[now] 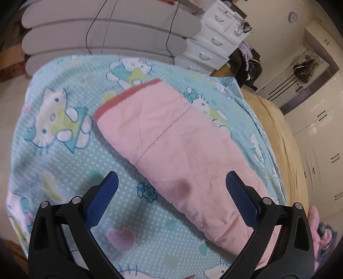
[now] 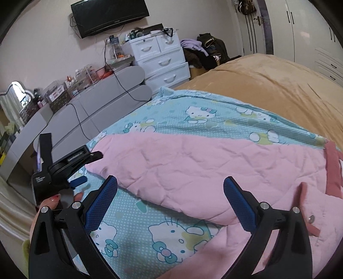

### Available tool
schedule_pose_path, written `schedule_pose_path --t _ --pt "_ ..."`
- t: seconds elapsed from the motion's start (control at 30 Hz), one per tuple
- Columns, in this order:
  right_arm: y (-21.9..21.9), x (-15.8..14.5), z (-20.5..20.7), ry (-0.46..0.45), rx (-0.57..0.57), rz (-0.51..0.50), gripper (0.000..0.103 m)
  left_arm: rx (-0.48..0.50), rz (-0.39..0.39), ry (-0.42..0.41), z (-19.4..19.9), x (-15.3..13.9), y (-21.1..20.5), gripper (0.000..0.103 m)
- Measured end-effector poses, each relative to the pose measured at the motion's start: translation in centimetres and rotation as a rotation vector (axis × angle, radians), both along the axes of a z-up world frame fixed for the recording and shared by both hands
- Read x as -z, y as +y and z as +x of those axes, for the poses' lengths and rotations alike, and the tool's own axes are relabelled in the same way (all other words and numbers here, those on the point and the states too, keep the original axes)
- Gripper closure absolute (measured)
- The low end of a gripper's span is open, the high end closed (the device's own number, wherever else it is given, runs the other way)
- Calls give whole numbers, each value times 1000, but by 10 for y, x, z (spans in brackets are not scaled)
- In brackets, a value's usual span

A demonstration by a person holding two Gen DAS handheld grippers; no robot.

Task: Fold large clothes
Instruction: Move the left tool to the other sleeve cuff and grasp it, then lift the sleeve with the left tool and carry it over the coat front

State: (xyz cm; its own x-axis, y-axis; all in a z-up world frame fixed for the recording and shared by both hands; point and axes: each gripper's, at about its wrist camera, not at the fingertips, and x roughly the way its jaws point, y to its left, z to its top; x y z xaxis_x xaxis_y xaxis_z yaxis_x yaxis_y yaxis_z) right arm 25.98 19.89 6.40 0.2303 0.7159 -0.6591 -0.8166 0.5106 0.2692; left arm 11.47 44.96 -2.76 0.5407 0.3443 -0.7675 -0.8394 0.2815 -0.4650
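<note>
Left wrist view first: the left gripper [image 1: 171, 188] hangs over the bed with its blue pads spread wide and nothing between them. Below it lies the pink quilted garment [image 1: 171, 137], a long folded piece running slantwise across the cartoon-cat sheet [image 1: 64, 128], its darker red trim [image 1: 126, 94] at the far end. The right-hand pad sits over the pink cloth, the left-hand pad over bare sheet; whether either touches, I can't tell. Beyond the sheet there's a tan blanket [image 1: 278, 133] to the right, a grey cabinet [image 1: 107, 32] at the back and white drawers [image 1: 216, 40] beside it.

Now the right wrist view: the right gripper [image 2: 170, 193] is likewise wide open, empty, poised just above the near edge of the pink garment [image 2: 203, 161]. The cloth stretches across the sheet [image 2: 182, 111], with a red band [image 2: 333, 167] at the right and a snap button [image 2: 311, 219] on a flap near the right finger. At the left, the other gripper [image 2: 78, 182] is low over the sheet by the garment's left end, a hand [image 2: 53, 201] with red nails gripping it. A dark screen [image 2: 109, 16] hangs on the wall.
</note>
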Motion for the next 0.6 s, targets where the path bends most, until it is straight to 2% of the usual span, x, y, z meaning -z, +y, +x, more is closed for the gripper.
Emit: schedule_pose_path --t 0.2,0.3,0.33,0.37,0.4,0.43,0.47,0.53,0.6 --pt "-5 15 7 39 23 -8 4 -22 -73 -24 12 30 13 9" --pt "-14 20 8 48 33 -12 4 -24 -43 -49 17 31 17 10" --pt "-19 21 8 47 35 -11 4 -15 -22 -60 19 29 17 16" --pt "-24 21 9 45 40 -12 4 -16 15 -32 22 25 15 31" --pt "-30 22 10 47 47 -10 4 -16 47 -2 23 22 15 53" --pt "-35 23 10 50 53 -8 4 -15 75 5 22 18 14 67" --pt "-42 23 11 55 60 -2 4 -8 91 -20 21 13 13 69" --pt "-56 22 12 60 76 15 4 6 123 -42 19 1 11 85" --pt "-70 19 14 69 96 38 4 25 158 -86 15 -15 7 86"
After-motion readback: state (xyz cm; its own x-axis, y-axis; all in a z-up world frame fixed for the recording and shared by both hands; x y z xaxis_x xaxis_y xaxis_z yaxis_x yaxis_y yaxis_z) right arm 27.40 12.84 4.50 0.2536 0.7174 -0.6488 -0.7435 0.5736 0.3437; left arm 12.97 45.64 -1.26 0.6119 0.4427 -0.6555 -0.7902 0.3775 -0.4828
